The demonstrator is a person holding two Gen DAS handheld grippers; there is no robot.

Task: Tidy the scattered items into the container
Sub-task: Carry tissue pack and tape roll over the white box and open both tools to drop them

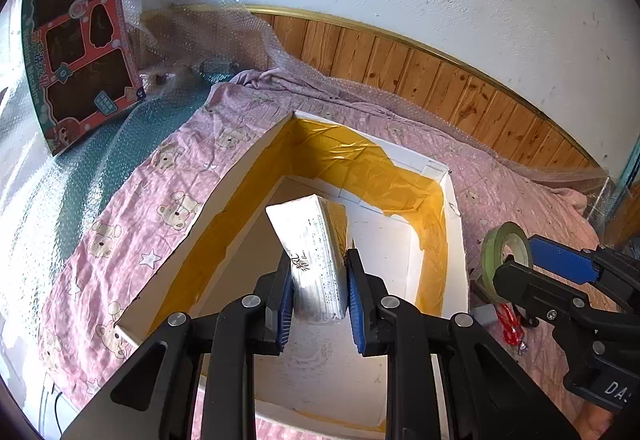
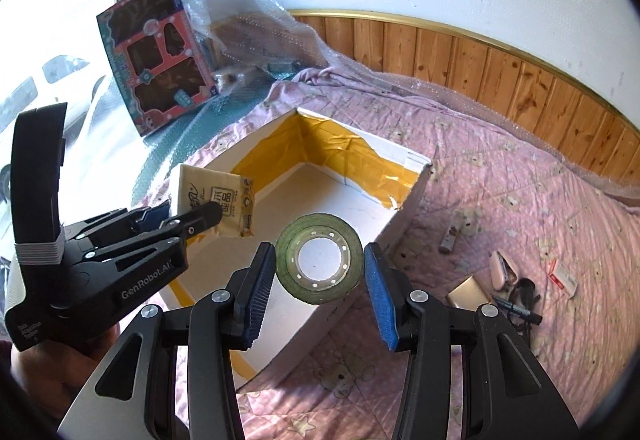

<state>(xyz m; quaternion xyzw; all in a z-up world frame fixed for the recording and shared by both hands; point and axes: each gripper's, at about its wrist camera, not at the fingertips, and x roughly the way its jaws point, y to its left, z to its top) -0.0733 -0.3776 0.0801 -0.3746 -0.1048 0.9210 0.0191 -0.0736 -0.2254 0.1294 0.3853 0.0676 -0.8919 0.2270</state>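
Observation:
A white cardboard box (image 1: 456,240) lined with yellow tape lies open on a pink bear-print bedspread. My left gripper (image 1: 319,260) is shut on a white tissue pack (image 1: 316,236), which hangs tilted over the box's inside. In the right wrist view the same tissue pack (image 2: 216,196) shows in the left gripper (image 2: 188,212) above the box's (image 2: 412,192) left wall. My right gripper (image 2: 319,260) is shut on a green tape roll (image 2: 288,244), held upright over the box's near right corner. From the left wrist view the tape roll (image 1: 490,252) and right gripper (image 1: 520,264) sit just outside the right wall.
Loose items lie on the bedspread right of the box: a gold power bank (image 2: 468,294), a black marker (image 2: 516,310), a pale case (image 2: 500,272), a red-and-white packet (image 2: 562,276). A toy box (image 2: 156,56) leans by the window beside bubble wrap (image 2: 256,28). A wood-panelled wall (image 2: 480,68) runs behind.

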